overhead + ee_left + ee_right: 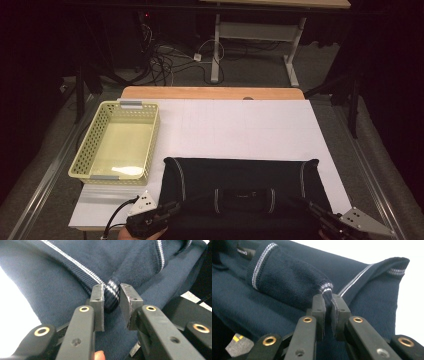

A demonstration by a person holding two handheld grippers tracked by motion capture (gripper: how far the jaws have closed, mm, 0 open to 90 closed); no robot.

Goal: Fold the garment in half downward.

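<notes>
The high view looked forward and down on the surface (240, 125) — both gripper views sat close over the same dark sweater (240, 175).

Wood table (210, 93) w/ white sheet (240, 130); on it: yellow basket (120, 141), dark sweater (240, 180).

Navy knit sweater (240, 185) with white-striped trim is lying folded flat on the table's near half, its 2 striped cuffs (325, 288) being turned inward.
</notes>
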